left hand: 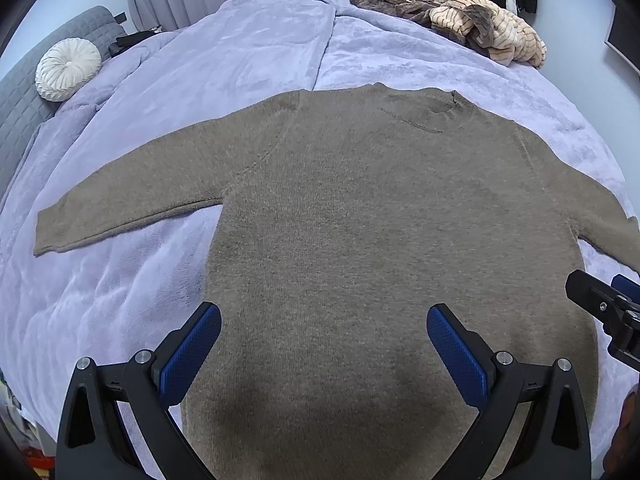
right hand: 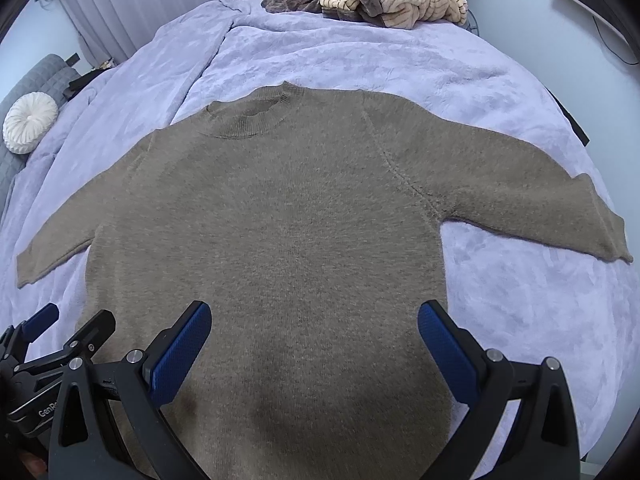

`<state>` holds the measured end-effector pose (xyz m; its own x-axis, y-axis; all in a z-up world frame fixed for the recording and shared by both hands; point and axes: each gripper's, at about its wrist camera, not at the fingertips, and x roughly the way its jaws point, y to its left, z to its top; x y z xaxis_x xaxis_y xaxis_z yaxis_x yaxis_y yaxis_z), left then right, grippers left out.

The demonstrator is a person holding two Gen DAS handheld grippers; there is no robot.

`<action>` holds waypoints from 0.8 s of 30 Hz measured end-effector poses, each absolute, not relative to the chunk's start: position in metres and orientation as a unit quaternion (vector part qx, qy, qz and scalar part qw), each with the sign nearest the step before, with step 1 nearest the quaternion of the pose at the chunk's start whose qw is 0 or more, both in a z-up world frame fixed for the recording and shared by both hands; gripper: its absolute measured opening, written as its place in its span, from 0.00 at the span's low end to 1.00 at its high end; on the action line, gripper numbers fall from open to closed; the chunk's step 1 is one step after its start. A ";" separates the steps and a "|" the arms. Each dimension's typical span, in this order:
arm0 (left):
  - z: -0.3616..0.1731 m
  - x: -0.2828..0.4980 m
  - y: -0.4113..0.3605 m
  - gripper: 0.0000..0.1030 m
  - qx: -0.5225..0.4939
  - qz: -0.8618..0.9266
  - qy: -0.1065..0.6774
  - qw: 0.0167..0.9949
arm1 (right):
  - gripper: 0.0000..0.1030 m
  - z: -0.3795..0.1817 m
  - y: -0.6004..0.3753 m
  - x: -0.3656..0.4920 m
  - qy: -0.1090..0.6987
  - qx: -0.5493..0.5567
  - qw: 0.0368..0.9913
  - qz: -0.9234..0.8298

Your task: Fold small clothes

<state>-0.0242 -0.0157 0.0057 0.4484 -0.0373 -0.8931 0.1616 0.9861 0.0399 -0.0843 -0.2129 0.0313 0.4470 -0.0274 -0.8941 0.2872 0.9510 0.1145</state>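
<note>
A brown sweater (left hand: 360, 220) lies flat on a bed with a soft purple blanket (left hand: 248, 60). Both sleeves stick out to the sides and the neck points away from the fingers. The left gripper (left hand: 324, 344) hangs over the bottom part of the sweater with its two blue pads (left hand: 188, 356) spread wide apart, and nothing is between them. The sweater's body fills the gap between the fingers and goes on past their tips. The right gripper (right hand: 314, 342) hangs over the bottom part too, next to the left one, with its blue fingers (right hand: 446, 350) just as wide and holding nothing. Out past the right finger of the left gripper, the edge of the other tool peeks in. Far beyond the fingertips, at the other end of the bed, sits a pile of stripy clothes (right hand: 384, 0). Off to the left of the fingers a round white pillow (left hand: 67, 69) leans on a grey headboard (left hand: 24, 112).
</note>
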 end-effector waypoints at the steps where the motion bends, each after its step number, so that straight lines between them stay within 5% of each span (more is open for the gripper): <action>1: 0.005 -0.023 -0.016 1.00 0.060 -0.059 0.523 0.848 | 1.00 0.030 -0.212 -0.083 0.518 0.126 0.841 -0.093; 24: -0.028 0.009 -0.019 1.00 0.062 -0.062 0.559 0.825 | 1.00 -0.002 -0.215 -0.054 0.540 0.134 0.825 -0.094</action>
<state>0.0088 -0.0192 -0.0277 0.3678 -0.0331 -0.9293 0.1724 0.9845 0.0332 -0.0536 -0.2152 -0.0024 0.3982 -0.0091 -0.9172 0.2998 0.9463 0.1208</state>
